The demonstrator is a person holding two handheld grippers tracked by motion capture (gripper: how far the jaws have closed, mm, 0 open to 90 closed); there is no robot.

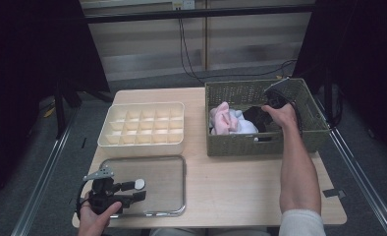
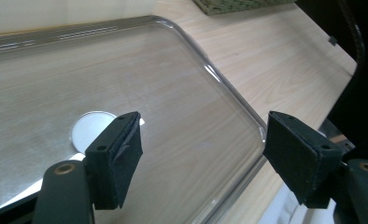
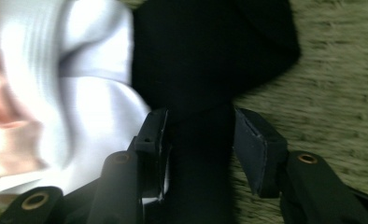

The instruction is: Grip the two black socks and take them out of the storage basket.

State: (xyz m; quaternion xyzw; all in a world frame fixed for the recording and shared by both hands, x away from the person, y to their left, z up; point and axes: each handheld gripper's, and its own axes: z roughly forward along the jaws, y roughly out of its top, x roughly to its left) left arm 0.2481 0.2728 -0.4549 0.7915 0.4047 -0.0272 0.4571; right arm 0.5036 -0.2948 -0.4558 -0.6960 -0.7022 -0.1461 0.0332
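Inside the green woven basket [image 1: 315, 123] on the bench, the right gripper [image 3: 198, 135] has its fingers straddling a black fabric piece [image 3: 210, 60], seemingly not yet clamped. Left gripper [image 2: 203, 154] hovers open above the bare clear tray [image 2: 229, 88]; sorting looks barely begun.

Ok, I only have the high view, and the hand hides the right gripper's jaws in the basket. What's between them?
Observer: In the right gripper view, black cloth fills the gap between the right gripper's jaws; whether it's pinched, I can't tell.
Operator: Any white cloth caught too?
Observer: No, the white cloth lies just outside one jaw.
Operator: And the left?
Observer: The left gripper is open over the clear tray, nothing between its jaws.
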